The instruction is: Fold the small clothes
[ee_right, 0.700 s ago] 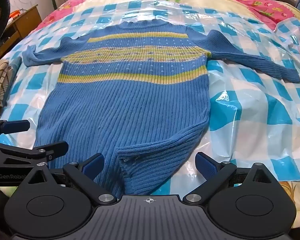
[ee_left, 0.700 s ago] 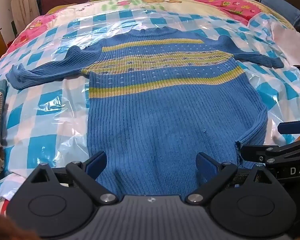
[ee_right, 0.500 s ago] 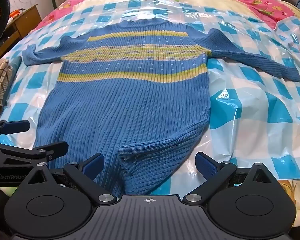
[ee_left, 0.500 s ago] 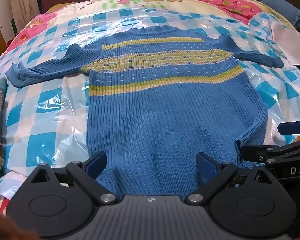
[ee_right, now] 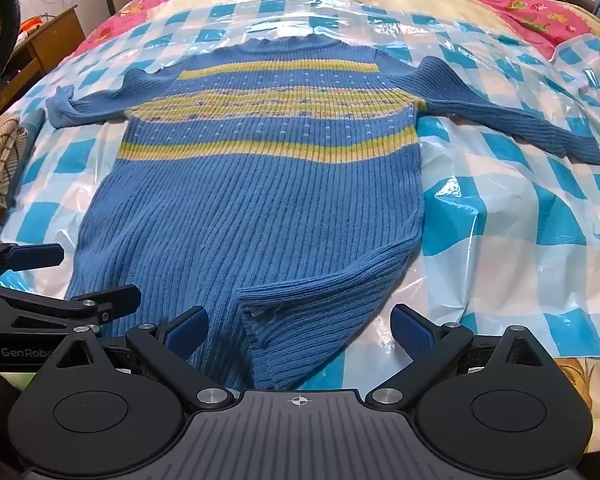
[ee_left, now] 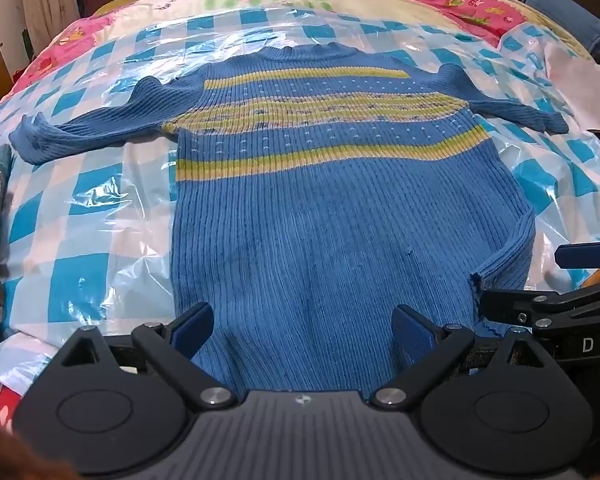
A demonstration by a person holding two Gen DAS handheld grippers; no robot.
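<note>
Both claws released: left gripper [ee_left: 302,322] & right gripper [ee_right: 298,326] hover w/ jaws wide over the hem of the sweater [ee_left: 332,208], spread flat mid plastic sheet [ee_left: 84,240], hem at near edge. Flatten curled hem corner [ee_right: 320,300] first, then pinch both layers.

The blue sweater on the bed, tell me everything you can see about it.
The blue sweater is a ribbed knit with yellow-green bands and small pale dots across the chest. It lies flat, front or back up, collar at the far end, both sleeves spread sideways, on a crinkled blue-and-white checked plastic sheet. Its near right hem corner is folded over onto the body. The hem lies under both open grippers; whether they touch it cannot be told.
</note>
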